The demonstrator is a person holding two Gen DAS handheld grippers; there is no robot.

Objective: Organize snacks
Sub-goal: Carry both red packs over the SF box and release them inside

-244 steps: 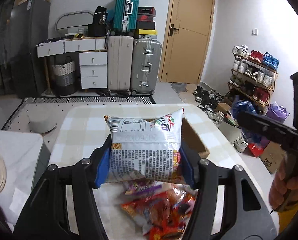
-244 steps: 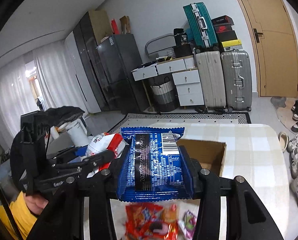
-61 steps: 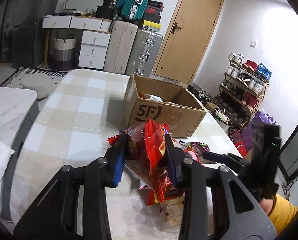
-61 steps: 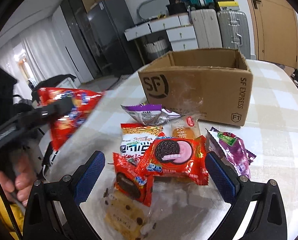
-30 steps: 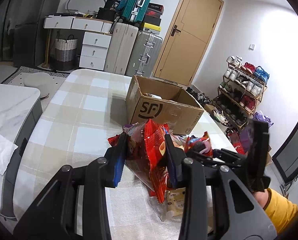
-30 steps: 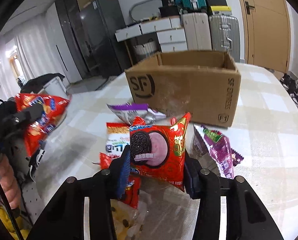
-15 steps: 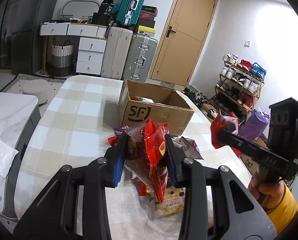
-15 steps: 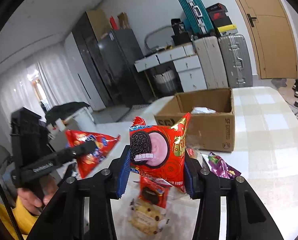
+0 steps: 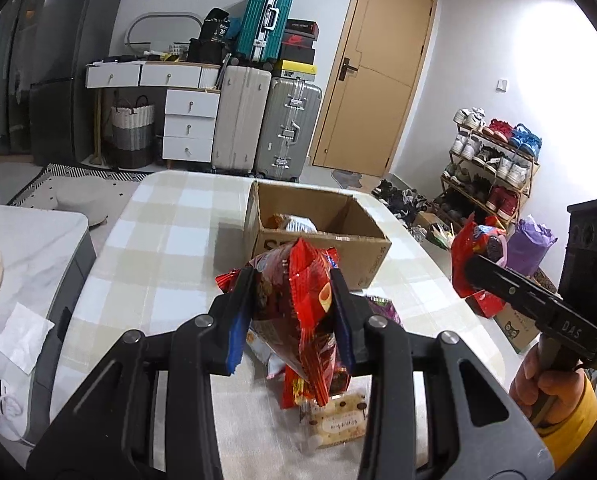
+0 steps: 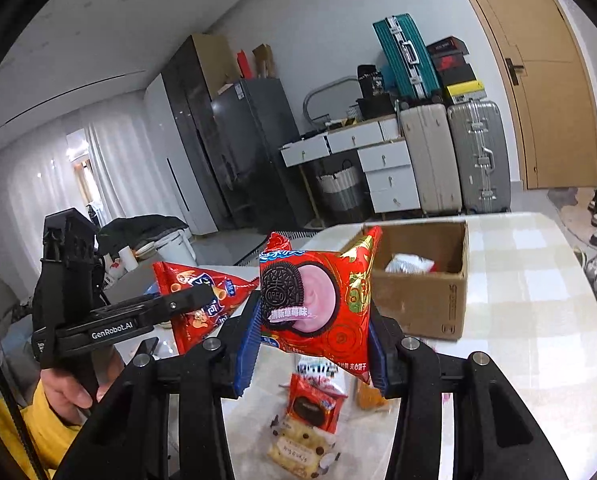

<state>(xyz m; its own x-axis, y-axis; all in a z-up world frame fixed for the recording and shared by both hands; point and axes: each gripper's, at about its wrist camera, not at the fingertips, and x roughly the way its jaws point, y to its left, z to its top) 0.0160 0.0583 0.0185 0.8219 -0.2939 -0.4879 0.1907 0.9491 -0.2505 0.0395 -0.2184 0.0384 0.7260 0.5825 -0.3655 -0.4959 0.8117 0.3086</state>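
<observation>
My left gripper [image 9: 294,316] is shut on a crumpled red snack bag [image 9: 298,304], held above the table short of the open cardboard box [image 9: 318,236]. The same bag [image 10: 194,300] shows in the right wrist view. My right gripper [image 10: 310,344] is shut on a red Oreo pack [image 10: 314,304], held high, left of and short of the box [image 10: 426,280]. It also shows in the left wrist view [image 9: 478,256]. The box holds a few snack packs [image 10: 408,264]. Loose snacks [image 10: 310,420] lie on the checked table [image 9: 170,240] below both grippers.
A white side counter [image 9: 30,240] with a paper napkin stands left of the table. Suitcases [image 9: 266,120], drawers, a fridge and a door are at the back. A shoe rack [image 9: 494,168] stands to the right.
Both grippers have risen and moved toward the box, each with its pack. The right gripper closed on the Oreo pack about a second ago and lifted it off the pile.
</observation>
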